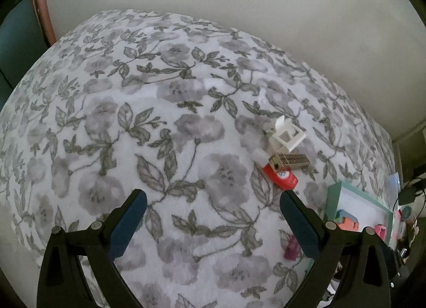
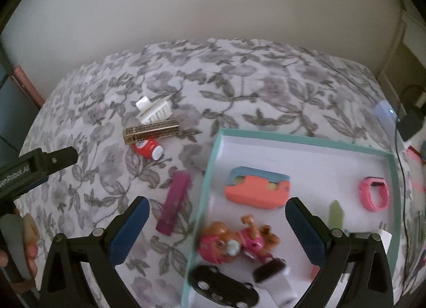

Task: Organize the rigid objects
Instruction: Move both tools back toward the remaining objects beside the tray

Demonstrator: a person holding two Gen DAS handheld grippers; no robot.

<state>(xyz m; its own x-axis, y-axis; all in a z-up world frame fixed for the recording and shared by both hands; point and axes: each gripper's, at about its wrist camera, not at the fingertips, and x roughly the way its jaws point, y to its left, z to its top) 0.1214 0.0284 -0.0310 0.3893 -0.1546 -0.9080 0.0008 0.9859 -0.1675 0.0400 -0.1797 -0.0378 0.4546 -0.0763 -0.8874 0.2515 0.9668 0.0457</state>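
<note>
A teal-rimmed white box (image 2: 210,175) lies on the floral bedcover. In it are a pink puppy figure (image 2: 234,244), a coral and blue block (image 2: 257,188), a pink band (image 2: 374,193) and a black toy car (image 2: 223,289). My right gripper (image 2: 217,228) is open above the puppy figure. On the cover left of the box lie a magenta bar (image 2: 174,202), a red tube (image 2: 147,148), a gold case (image 2: 151,131) and a white plastic piece (image 2: 151,111). My left gripper (image 1: 213,217) is open and empty, just short of the red tube (image 1: 279,176).
The bed's far edge meets a plain wall. A charger and cables (image 2: 410,121) sit at the right, past the box. The left gripper's body (image 2: 34,169) reaches in from the left in the right wrist view. The box corner (image 1: 335,196) shows right of the left gripper.
</note>
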